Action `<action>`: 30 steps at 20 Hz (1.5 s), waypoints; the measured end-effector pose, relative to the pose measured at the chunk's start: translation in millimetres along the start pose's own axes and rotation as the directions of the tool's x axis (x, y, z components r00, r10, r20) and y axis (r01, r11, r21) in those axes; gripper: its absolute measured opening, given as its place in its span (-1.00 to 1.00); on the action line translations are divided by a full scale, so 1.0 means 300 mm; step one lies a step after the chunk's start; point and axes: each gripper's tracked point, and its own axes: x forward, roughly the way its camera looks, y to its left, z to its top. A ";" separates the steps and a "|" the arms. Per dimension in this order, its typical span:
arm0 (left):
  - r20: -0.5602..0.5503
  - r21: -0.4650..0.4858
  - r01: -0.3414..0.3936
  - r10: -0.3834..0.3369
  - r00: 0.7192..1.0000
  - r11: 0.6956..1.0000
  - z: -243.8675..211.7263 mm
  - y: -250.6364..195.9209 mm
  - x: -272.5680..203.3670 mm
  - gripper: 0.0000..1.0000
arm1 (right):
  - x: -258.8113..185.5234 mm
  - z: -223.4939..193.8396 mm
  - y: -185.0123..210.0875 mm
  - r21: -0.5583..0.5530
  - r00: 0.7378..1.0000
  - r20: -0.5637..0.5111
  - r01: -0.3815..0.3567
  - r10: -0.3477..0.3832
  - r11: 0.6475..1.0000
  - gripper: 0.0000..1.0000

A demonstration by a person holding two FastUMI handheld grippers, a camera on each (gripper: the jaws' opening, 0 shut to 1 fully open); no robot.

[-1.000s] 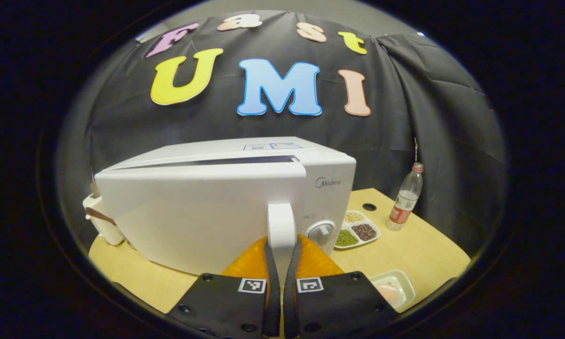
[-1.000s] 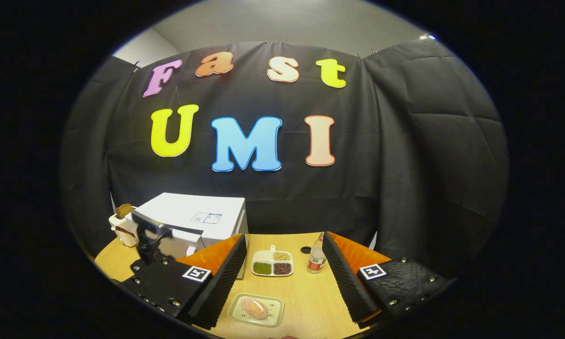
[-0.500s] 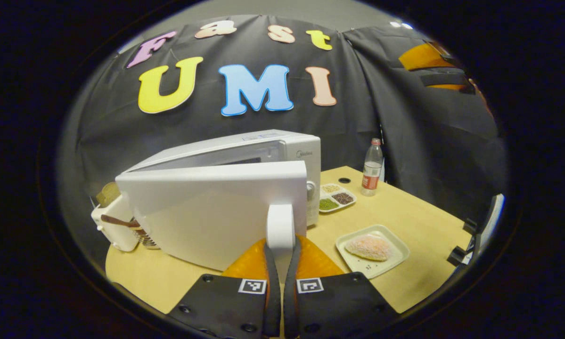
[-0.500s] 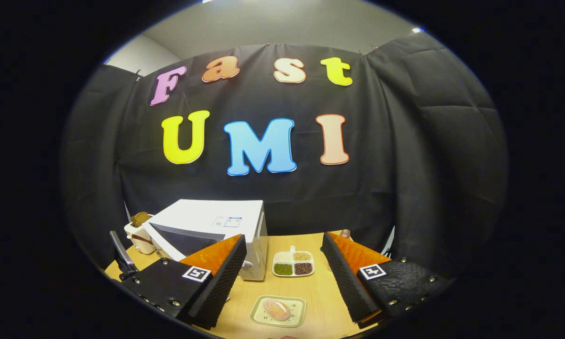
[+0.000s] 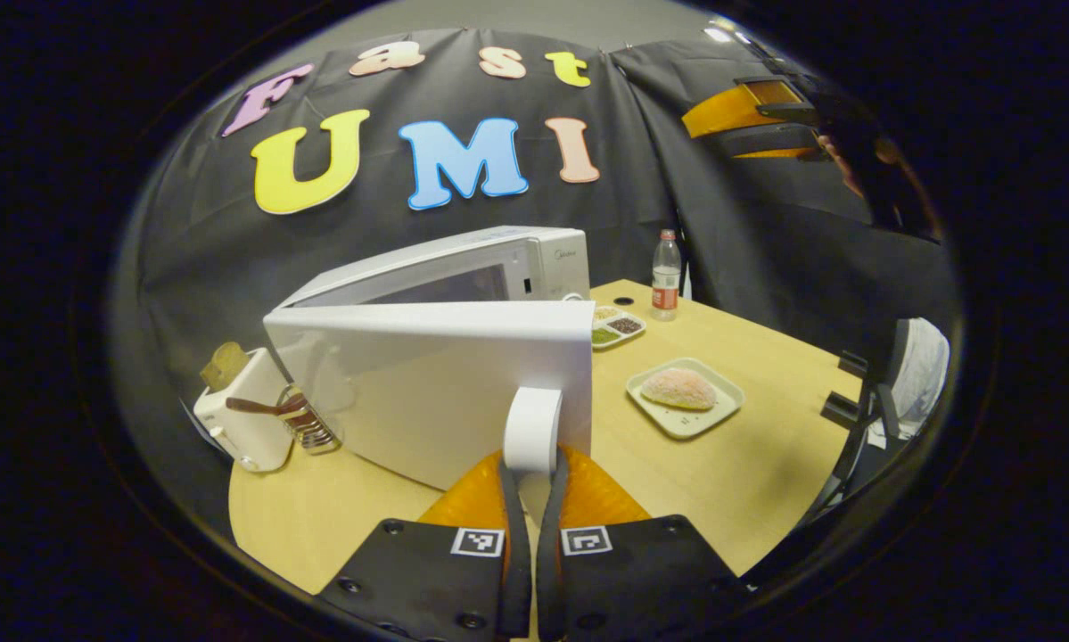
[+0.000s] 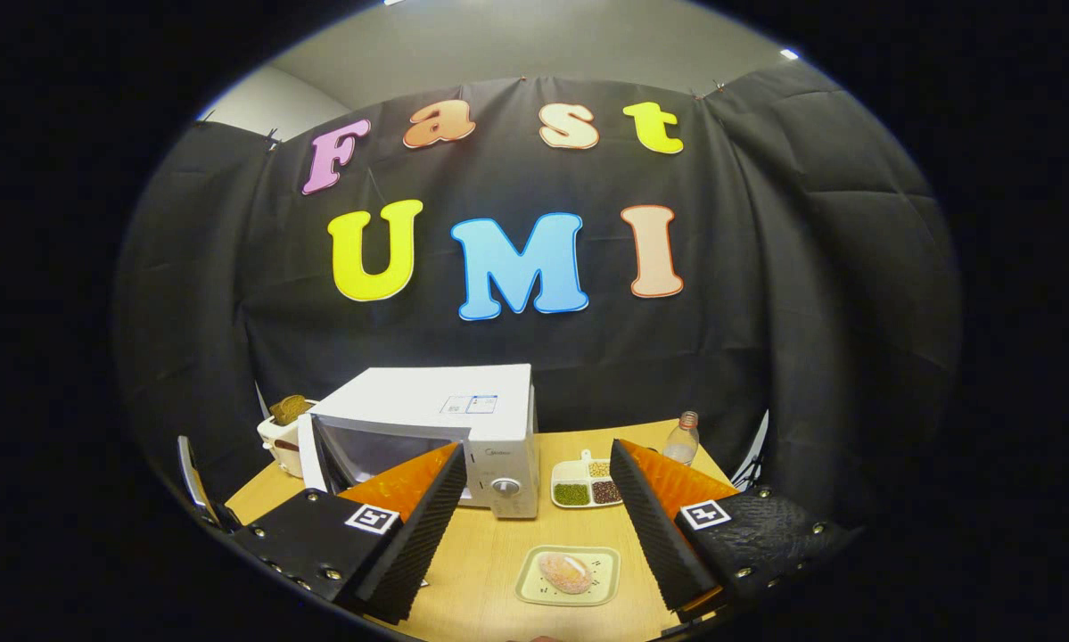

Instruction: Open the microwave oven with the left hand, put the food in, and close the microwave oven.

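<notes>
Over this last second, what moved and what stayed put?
The left claw, clamped on the door handle, pulled the microwave door from barely ajar to wide open, exposing the cavity. The right claw stayed open, raised above the table. The plate of food stayed where it was.

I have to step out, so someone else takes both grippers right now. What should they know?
Left gripper: shut on the door handle, microwave door swung open.
Right gripper: open, holding nothing, raised above the table.
Food lies on its tray, on the table in front of the microwave.
Done: door opened.
Left: put the food in, close the door.
</notes>
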 end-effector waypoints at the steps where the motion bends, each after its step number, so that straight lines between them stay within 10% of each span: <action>1: -0.007 0.005 0.000 0.000 1.000 1.000 -0.020 0.025 -0.037 -0.81 | 0.001 -0.008 0.023 0.001 1.000 0.000 -0.004 0.004 1.000 0.98; 14: -0.066 0.022 -0.045 0.047 0.997 0.999 -0.239 0.391 -0.367 -0.82 | 0.088 -0.156 0.322 0.017 0.987 -0.082 -0.136 0.137 0.991 0.97; 24: -0.053 0.021 -0.076 0.077 0.996 0.997 -0.288 0.514 -0.421 -0.78 | 0.190 -0.457 0.215 0.077 0.949 -0.271 -0.142 0.158 0.987 0.97; 28: -0.037 0.036 -0.099 0.101 0.994 0.994 -0.301 0.526 -0.470 -0.46 | 0.233 -0.637 0.047 0.001 0.920 -0.387 -0.065 0.060 0.998 0.97; 30: -0.027 -0.008 -0.099 0.099 0.995 0.995 -0.314 0.528 -0.504 0.51 | 0.224 -0.682 0.003 -0.041 0.903 -0.427 -0.067 0.043 0.997 0.98</action>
